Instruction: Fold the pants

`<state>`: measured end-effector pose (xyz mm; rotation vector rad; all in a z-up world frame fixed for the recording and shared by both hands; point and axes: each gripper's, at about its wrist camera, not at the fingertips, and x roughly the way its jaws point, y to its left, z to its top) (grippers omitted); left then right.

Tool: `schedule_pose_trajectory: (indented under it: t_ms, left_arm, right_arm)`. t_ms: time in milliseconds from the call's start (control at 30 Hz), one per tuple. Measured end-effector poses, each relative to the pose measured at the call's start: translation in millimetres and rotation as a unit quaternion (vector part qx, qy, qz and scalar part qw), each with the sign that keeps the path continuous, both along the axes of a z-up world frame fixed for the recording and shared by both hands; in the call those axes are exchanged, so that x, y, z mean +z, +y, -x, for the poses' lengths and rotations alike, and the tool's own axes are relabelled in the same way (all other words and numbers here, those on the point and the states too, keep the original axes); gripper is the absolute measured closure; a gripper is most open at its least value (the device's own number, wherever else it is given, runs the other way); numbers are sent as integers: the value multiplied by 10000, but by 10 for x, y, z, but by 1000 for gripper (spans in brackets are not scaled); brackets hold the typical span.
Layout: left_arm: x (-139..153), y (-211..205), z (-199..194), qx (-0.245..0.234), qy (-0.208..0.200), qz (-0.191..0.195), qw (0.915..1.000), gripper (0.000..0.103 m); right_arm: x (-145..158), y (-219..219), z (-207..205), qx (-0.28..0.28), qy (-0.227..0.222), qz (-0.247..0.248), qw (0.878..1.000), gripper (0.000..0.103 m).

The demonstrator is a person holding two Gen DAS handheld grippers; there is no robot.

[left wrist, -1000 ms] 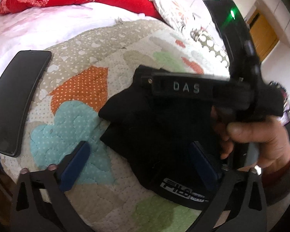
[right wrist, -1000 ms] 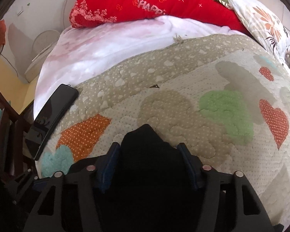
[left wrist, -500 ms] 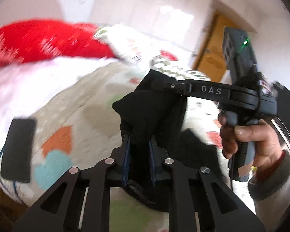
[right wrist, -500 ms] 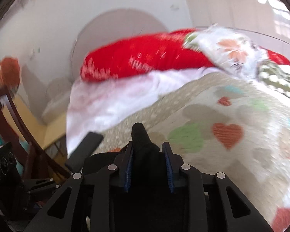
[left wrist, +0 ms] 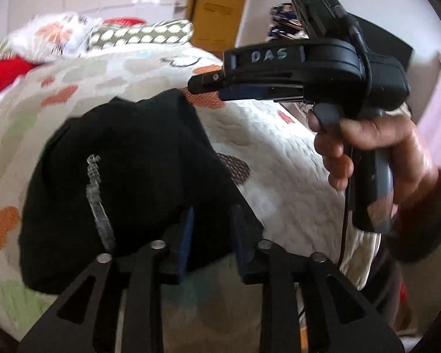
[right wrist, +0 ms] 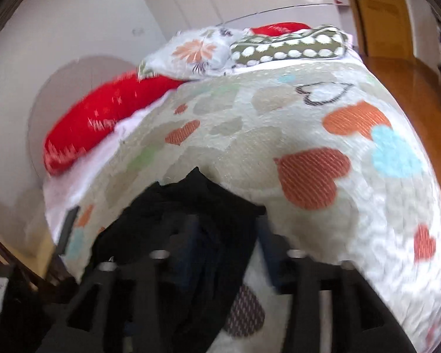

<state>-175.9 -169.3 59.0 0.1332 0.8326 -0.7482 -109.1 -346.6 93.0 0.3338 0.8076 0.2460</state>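
The black pants [left wrist: 126, 158] lie bunched on the heart-patterned quilt [left wrist: 279, 158]. My left gripper [left wrist: 211, 214] has its blue pads close together with a fold of the pants between them. My right gripper [left wrist: 205, 83] shows in the left wrist view above and right of the pants, lifted clear of the cloth, held by a hand [left wrist: 376, 144]. In the blurred right wrist view the pants [right wrist: 191, 211] lie between and under my right gripper [right wrist: 226, 229], whose fingers stand apart.
Red pillow [right wrist: 103, 123], floral pillow [right wrist: 197, 53] and dotted pillow [right wrist: 288, 45] lie at the bed's far end. A dark phone [right wrist: 69, 226] lies at the quilt's left edge. A wooden door [left wrist: 217, 6] and wooden floor [right wrist: 411, 88] are to the right.
Both grippers swung right across the bed. The right gripper, shut on the pants half a second ago, has let go and opened. The left gripper closed on the pants a second ago and still holds.
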Motion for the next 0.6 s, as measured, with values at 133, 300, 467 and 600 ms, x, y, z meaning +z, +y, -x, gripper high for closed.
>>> schedule_pose_trajectory:
  t_ms: [133,300,467,600]
  left_arm:
    - [231,301,74,188,-359,49,9992,43]
    - [312,659,-93,797,-567,76,9952,43]
    - [336,743,-137,811,-489,359,9949,43]
    - [403,871,-62,720,-637,382,9946,39]
  right_arm:
    - [15,52,130,97,-58,-314,9994,20]
    - [-152,202,-64,92,195,-450,9988,18]
    - [-189,255,-139,-168,263,-400,9987,18]
    - [2,224,92,-20,62,-433,9990,18]
